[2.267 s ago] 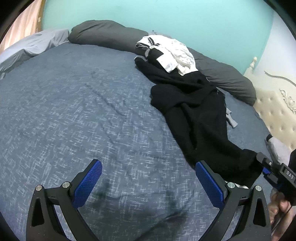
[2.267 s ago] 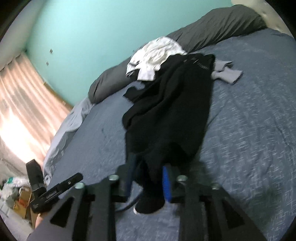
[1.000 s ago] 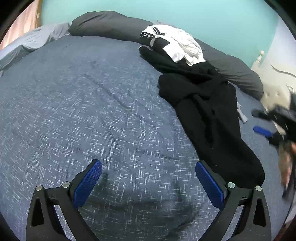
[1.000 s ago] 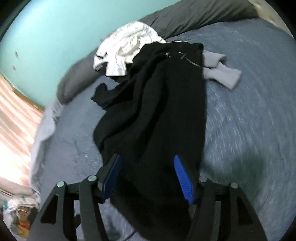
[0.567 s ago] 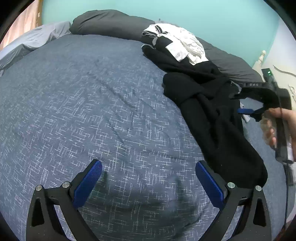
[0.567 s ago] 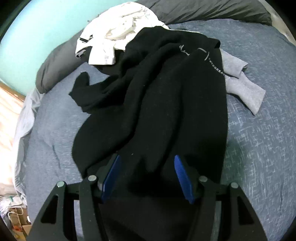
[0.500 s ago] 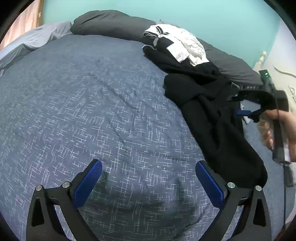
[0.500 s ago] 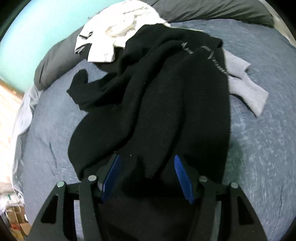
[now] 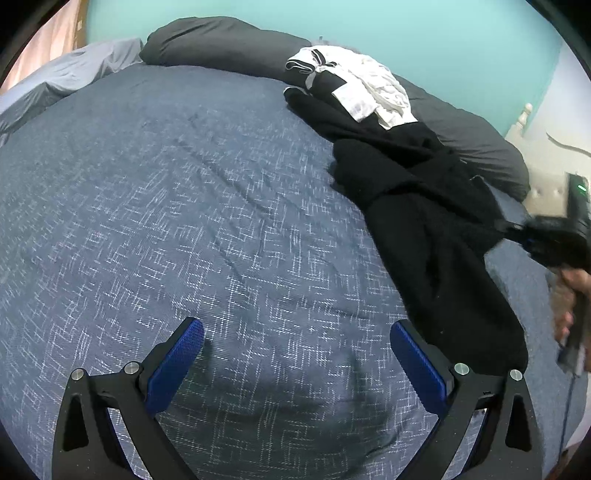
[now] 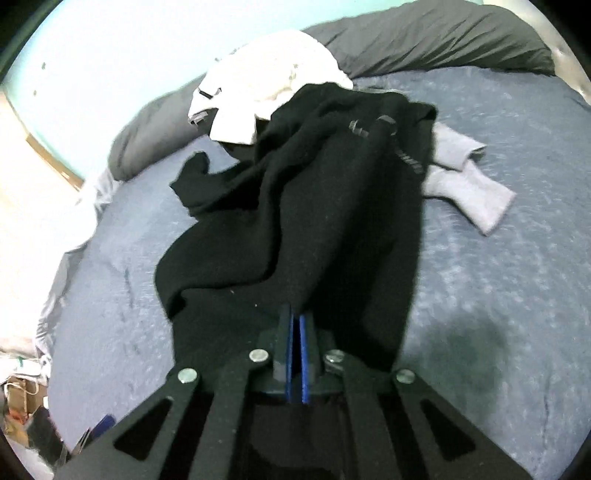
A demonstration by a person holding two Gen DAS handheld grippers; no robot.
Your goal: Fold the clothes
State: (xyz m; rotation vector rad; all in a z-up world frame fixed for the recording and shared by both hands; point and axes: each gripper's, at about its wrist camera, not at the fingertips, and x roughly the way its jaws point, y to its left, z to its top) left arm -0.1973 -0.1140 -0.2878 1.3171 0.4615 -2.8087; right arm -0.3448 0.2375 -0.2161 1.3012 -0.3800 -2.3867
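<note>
Colour rundown: the bed cover (image 9: 184, 221) is a slate blue with a scratchy white crosshatch pattern all over it. The big garment (image 10: 314, 221) sprawled on it is plain black, with some faint grey lettering near the top that I can't read. Tucked against it there's a white garment (image 10: 273, 74) with thin black trim, and a pale grey piece (image 10: 469, 195) pokes out on the other side. Long pillow (image 9: 221, 48) at the back is charcoal grey, wall (image 9: 406, 29) is bright turquoise. Both grippers, left (image 9: 295, 365) and right (image 10: 294, 350), are black frames with royal blue textured pads.
</note>
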